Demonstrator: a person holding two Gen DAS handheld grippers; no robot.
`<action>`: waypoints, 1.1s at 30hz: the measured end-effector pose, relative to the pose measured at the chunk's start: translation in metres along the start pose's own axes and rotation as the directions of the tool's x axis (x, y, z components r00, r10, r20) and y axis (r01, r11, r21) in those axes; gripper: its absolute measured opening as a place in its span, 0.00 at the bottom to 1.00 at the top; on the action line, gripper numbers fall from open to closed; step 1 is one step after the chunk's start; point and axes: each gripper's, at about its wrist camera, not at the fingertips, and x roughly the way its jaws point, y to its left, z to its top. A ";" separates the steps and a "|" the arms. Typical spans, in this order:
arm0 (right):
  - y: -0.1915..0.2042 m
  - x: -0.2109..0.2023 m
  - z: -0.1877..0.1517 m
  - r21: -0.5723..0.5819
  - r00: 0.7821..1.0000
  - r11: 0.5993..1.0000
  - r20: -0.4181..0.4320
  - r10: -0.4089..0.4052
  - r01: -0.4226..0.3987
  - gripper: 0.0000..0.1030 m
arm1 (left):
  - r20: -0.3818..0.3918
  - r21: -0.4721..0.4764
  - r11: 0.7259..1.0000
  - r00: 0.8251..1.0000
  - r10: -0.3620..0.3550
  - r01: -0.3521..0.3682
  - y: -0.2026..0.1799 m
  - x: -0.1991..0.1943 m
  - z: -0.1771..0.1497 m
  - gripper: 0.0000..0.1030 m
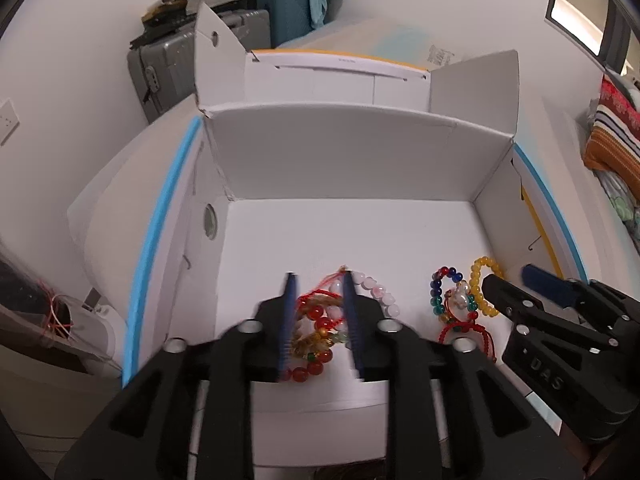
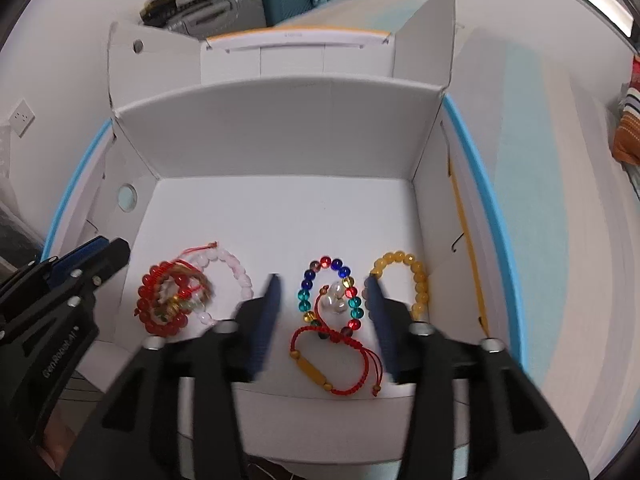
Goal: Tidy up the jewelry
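Observation:
An open white cardboard box (image 2: 280,140) holds several bracelets on its floor. On the left lies a heap of red beads (image 1: 316,316) tangled with red cord, with a pink bead bracelet (image 1: 380,292) against it. My left gripper (image 1: 318,276) stands open astride that red heap, pads apart from it. To the right lie a multicoloured bead bracelet (image 2: 305,294), a red cord bracelet with a gold tube (image 2: 312,368) and a yellow bead bracelet (image 2: 416,276). My right gripper (image 2: 322,279) is open wide around the multicoloured and red cord bracelets, which rest on the floor.
The box's flaps stand up at the back and sides. It sits on a white surface with a blue edge (image 2: 476,168). A grey suitcase (image 1: 160,68) and a teal one (image 1: 284,4) stand behind; a striped cushion (image 1: 612,136) lies at the right.

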 end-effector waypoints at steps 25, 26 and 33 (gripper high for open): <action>-0.019 -0.077 -0.066 0.050 0.973 0.997 0.219 -0.071 0.062 0.91 | 0.138 -0.048 0.999 0.990 0.014 -0.008 0.018 -0.051 -0.052 0.94; -0.019 -0.077 -0.067 0.051 0.973 0.997 0.219 -0.070 0.060 0.91 | 0.138 -0.045 0.999 0.990 0.013 -0.007 0.017 -0.052 -0.053 0.94; -0.021 -0.081 -0.068 0.055 0.972 0.996 0.224 -0.074 0.063 0.91 | 0.140 -0.033 0.999 0.990 0.011 -0.006 0.013 -0.054 -0.053 0.94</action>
